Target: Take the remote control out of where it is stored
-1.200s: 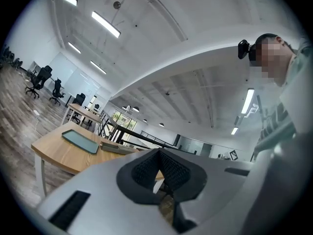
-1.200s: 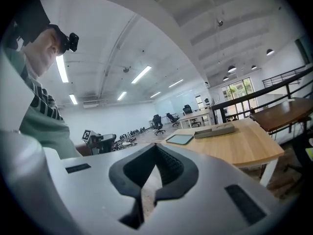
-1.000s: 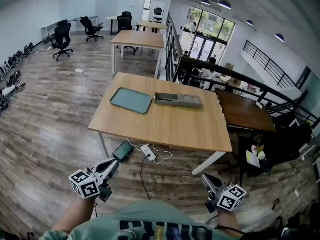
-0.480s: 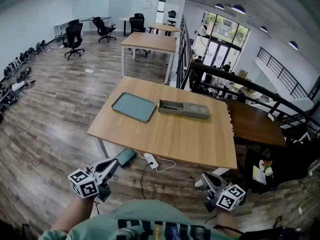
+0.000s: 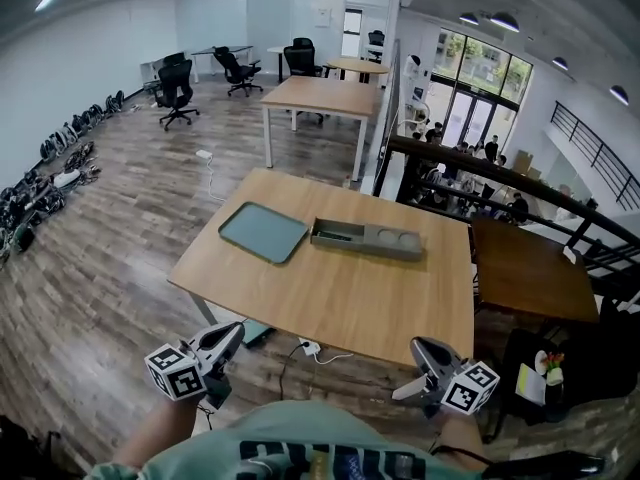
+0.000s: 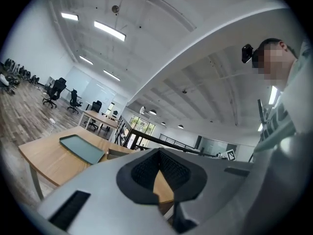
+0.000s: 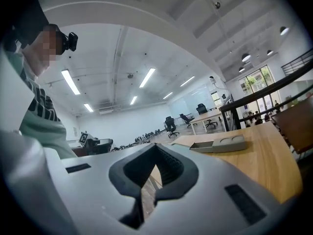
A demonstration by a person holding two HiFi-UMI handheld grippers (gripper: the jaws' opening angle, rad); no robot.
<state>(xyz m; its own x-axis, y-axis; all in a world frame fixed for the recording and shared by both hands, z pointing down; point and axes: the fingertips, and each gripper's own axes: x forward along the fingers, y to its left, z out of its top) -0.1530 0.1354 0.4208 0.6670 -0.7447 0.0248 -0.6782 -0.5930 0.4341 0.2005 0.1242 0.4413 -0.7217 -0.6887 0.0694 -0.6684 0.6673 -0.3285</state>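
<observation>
A grey storage box (image 5: 365, 238) lies on the far half of the wooden table (image 5: 330, 298). A dark, slim thing, likely the remote control (image 5: 338, 234), rests in its left compartment. Both grippers hang low by the person's body, short of the table's near edge and well away from the box. My left gripper (image 5: 232, 330) is shut and holds nothing. My right gripper (image 5: 422, 348) is also shut and holds nothing. The right gripper view shows the storage box (image 7: 220, 144) beyond the closed jaws. The left gripper view shows the table (image 6: 44, 155) past its closed jaws.
A green tray (image 5: 262, 232) lies left of the box. A power strip (image 5: 308, 348) with cables sits on the floor under the table. A black railing (image 5: 500, 193) and a darker table (image 5: 530, 283) stand to the right. More tables and office chairs (image 5: 176, 90) are behind.
The head view has drawn closer to the table, whose near edge now sits lower in the frame. Both grippers stay low by the body, still shut.
</observation>
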